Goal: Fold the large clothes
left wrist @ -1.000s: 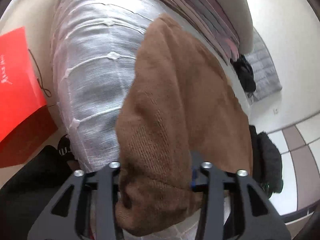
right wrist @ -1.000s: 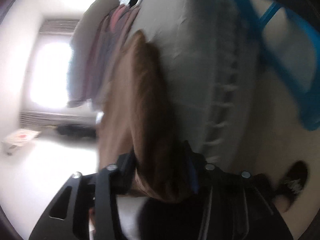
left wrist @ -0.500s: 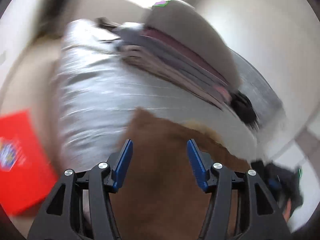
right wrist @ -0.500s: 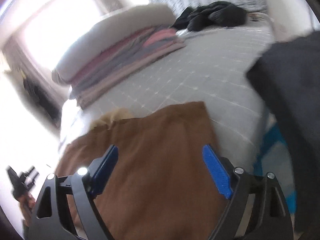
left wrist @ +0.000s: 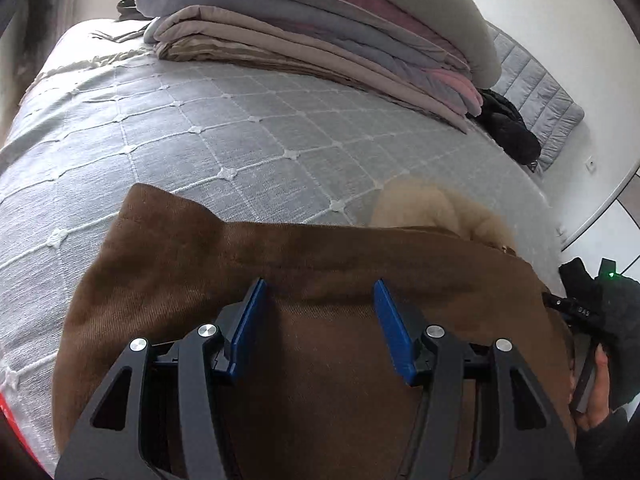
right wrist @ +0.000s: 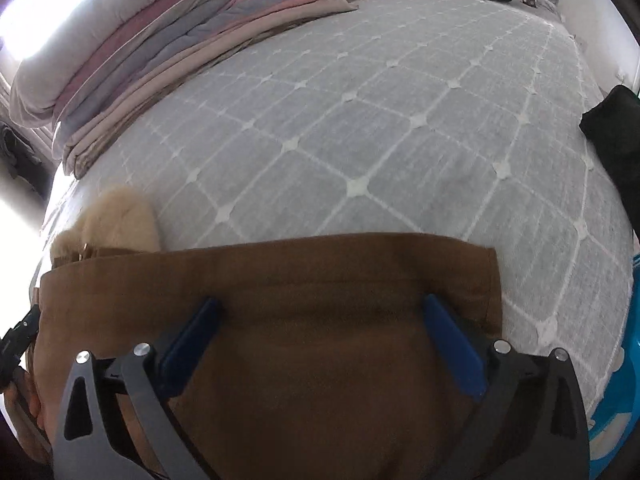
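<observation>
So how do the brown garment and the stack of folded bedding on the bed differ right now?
The brown garment is a single piece lying flat at the bed's near edge, with a cream fur trim at one end; the stack of folded bedding is many layers piled high at the far side. The brown garment is one dark colour; the stack mixes pink, grey and beige. Both rest on the grey quilted bedspread.

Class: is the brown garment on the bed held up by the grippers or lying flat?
Lying flat: the brown garment rests on the bedspread, nothing clamped.
</observation>
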`<act>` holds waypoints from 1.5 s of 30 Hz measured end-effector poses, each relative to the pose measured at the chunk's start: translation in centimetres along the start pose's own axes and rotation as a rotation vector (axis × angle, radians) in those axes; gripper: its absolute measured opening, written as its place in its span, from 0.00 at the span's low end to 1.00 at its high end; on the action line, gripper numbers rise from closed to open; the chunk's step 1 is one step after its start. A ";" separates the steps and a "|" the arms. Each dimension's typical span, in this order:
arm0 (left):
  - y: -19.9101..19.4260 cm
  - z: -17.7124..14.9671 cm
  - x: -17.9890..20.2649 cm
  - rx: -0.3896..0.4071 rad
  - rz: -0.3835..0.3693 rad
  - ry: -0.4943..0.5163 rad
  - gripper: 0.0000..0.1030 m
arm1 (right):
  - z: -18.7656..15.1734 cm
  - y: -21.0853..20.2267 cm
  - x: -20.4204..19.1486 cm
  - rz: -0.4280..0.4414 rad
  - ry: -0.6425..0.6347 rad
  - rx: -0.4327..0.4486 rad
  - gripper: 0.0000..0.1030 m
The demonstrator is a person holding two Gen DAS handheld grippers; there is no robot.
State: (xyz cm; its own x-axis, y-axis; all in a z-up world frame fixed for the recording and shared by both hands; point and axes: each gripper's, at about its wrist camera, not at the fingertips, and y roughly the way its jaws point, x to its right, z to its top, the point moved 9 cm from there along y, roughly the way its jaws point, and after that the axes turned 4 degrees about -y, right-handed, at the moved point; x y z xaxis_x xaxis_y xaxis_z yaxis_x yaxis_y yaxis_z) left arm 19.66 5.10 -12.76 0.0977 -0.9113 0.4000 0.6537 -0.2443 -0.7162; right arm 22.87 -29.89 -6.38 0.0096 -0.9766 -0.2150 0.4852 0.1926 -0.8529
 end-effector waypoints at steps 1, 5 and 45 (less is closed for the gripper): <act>0.0 0.1 0.0 0.006 0.001 0.004 0.52 | -0.1 -0.2 0.0 0.006 0.000 0.006 0.95; -2.8 1.3 -0.7 0.072 -0.011 -0.057 0.52 | -0.7 -2.2 0.5 0.087 0.052 0.015 0.95; -16.7 -18.2 -8.2 -0.056 -0.211 -0.677 0.74 | -18.2 -20.6 -2.7 0.522 0.191 0.100 0.95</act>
State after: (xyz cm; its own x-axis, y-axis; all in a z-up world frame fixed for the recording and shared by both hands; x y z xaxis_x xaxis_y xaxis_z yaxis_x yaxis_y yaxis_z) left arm -5.74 10.64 -14.55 0.4304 -0.4413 0.7875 0.6718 -0.4260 -0.6059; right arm -3.05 -29.46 3.09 0.1162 -0.7177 -0.6865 0.5389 0.6262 -0.5634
